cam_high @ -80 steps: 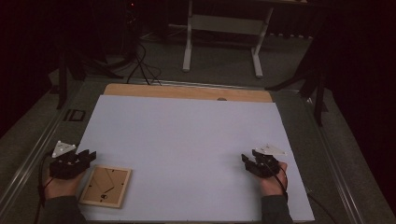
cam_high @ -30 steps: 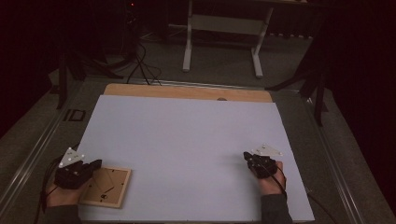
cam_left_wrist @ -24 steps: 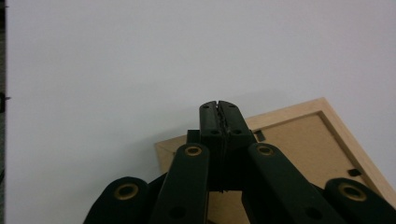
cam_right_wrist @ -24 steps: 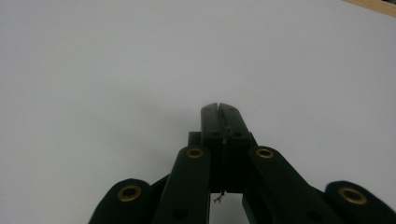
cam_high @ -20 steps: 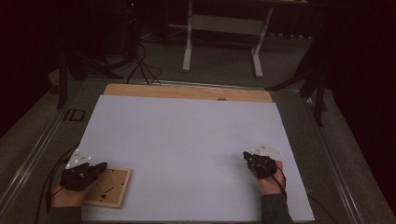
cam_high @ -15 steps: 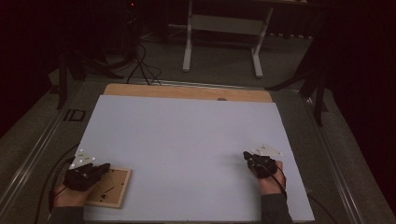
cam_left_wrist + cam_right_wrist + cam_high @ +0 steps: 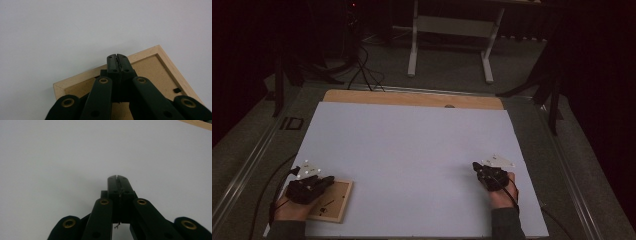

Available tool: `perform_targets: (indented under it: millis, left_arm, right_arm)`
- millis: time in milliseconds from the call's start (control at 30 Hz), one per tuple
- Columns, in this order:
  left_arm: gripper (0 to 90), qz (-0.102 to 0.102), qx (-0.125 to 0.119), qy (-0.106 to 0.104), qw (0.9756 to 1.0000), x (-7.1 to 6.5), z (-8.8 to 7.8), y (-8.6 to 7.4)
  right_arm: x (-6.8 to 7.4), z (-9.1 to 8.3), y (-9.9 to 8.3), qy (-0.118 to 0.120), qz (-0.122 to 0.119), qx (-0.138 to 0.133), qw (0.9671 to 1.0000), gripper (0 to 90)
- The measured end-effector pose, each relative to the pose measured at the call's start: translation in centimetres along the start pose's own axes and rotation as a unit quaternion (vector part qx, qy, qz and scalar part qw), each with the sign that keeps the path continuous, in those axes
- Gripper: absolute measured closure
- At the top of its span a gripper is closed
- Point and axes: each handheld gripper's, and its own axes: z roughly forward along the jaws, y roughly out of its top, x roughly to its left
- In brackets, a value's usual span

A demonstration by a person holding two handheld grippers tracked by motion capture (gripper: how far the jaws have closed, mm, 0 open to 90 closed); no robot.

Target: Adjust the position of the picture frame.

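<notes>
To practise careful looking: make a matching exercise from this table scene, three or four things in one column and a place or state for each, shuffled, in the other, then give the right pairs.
Things:
1. left claw
2. right claw
3. wooden frame
4. white sheet

Places or states:
A. covers most of the table
B. shut, over bare white sheet
C. lies flat, back side up, at the near left corner
D. shut, over the frame

Pairs: 1-D, 2-B, 3-C, 4-A

The frame (image 7: 160,53) is pale raw wood with a matt brown fibreboard back; the surface (image 7: 412,150) looks smooth, matt white; each claw (image 7: 117,57) is black plastic.
</notes>
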Motion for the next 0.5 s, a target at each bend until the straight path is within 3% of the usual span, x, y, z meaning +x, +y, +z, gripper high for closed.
perform_targets:
  millis: [200,500]
  left_arm:
    - [89.7,0.005,0.000,-0.001,1.0000,-0.3,0.6,0.6]
    - [89.8,0.031,0.002,-0.004,0.9995,-1.6,2.7,2.7]
  right_arm:
    - [0.2,0.1,0.1,0.001,-0.004,0.000,1.0000,89.6]
    - [0.4,0.3,0.2,0.002,-0.006,-0.001,1.0000,89.6]
